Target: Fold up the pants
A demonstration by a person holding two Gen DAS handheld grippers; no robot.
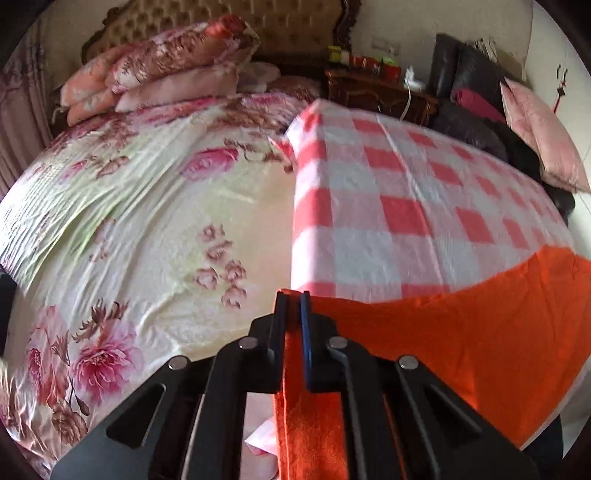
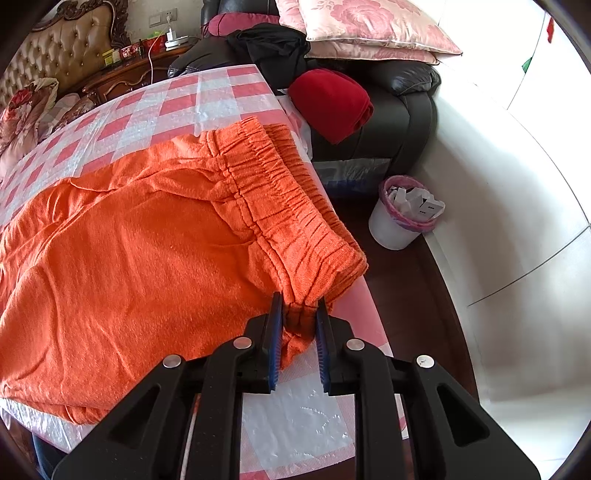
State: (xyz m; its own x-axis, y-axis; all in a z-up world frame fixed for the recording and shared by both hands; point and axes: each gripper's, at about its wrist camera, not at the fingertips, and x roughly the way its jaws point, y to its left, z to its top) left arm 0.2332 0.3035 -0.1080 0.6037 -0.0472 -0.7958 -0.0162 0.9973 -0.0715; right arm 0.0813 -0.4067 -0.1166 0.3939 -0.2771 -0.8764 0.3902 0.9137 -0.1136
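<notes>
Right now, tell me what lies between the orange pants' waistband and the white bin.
Right wrist view: past the waistband, the checked table cover ends at its edge, then bare dark floor runs to the white bin.

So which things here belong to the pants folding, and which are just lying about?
Job: orange knitted pants; red-and-white checked table cover; left gripper; right gripper, both clamping the pants.

Lying about: white waste bin; red folded cloth; pink floral pillows.

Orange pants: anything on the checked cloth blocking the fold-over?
Nothing visible. The left gripper and right gripper are each shut on the orange pants, and the checked cloth beyond the pants lies bare. The red bundle and bin sit off the table edge.
</notes>
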